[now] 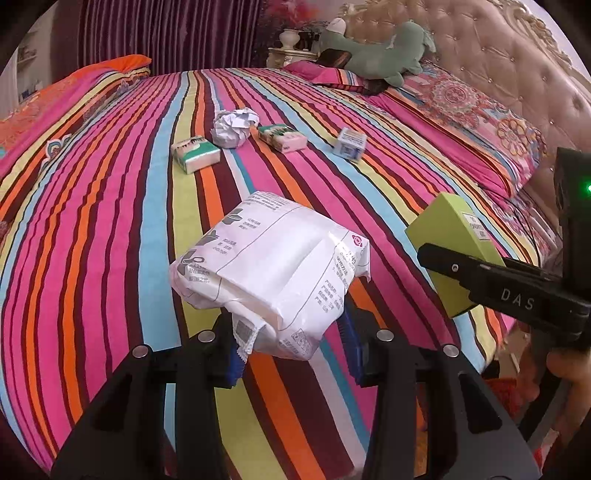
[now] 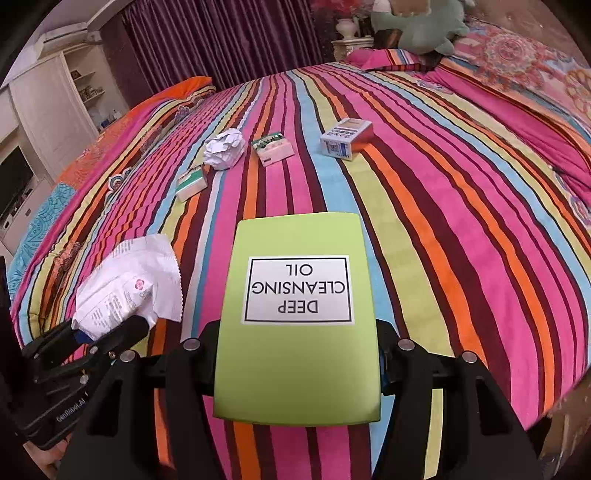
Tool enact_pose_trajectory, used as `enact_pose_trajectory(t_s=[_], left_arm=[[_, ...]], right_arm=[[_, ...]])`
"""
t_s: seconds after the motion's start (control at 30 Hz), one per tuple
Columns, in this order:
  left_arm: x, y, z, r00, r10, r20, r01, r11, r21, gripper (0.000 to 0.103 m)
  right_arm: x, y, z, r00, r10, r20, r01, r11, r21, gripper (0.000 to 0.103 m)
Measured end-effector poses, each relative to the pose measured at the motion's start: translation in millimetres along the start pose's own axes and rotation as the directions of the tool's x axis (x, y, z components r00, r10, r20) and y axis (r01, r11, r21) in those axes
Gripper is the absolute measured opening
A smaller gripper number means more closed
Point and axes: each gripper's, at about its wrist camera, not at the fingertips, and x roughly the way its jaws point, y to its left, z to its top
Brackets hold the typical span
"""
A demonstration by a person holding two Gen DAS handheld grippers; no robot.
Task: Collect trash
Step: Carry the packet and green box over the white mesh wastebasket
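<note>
My left gripper (image 1: 291,332) is shut on a white plastic wrapper (image 1: 273,266) and holds it above the striped bed (image 1: 110,221). It also shows in the right wrist view (image 2: 122,288). My right gripper (image 2: 299,365) is shut on a green "Deep Cleansing Oil" box (image 2: 299,314), also seen at the right of the left wrist view (image 1: 450,243). Farther up the bed lie a crumpled paper ball (image 1: 234,127), two green-and-white tissue packs (image 1: 195,154) (image 1: 282,137) and a small blue-white box (image 1: 350,142).
A green plush toy (image 1: 380,51) lies on the pillows by the tufted headboard (image 1: 498,55). Purple curtains (image 1: 166,33) hang behind the bed. White cabinets (image 2: 48,110) stand at the left. The bed's edge (image 1: 491,354) drops off at the right.
</note>
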Motion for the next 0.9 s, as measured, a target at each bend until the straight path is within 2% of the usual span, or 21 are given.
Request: enact_pose_trajectory(t_s=[0.43,0.7,0.9], left_arm=[[-56.4,-38.6,-72.1,1.0,-0.007,-0.007,0.008,0.998,0.064,0.042],[-86.9,-56.4,-116.4,1.0,-0.015,-0.018,0.017,0.995,0.098,0.042],[-99.3,-65.8,-153.3,0.998,-0.013,-0.057,0.02,0.994,0.111,0.042]], right_arm=[[-57.2,8.6,-60.7,0.999,-0.004,0.034,0.004,1.0,-0.006,0.055],[-80.5,4.5,-104.4,1.0,-0.002,0.011,0.001,0.999,0.035,0.055],[-92.0,9.7,-134.8,1.0,-0.011,-0.014,0.011,0.999,0.035,0.055]])
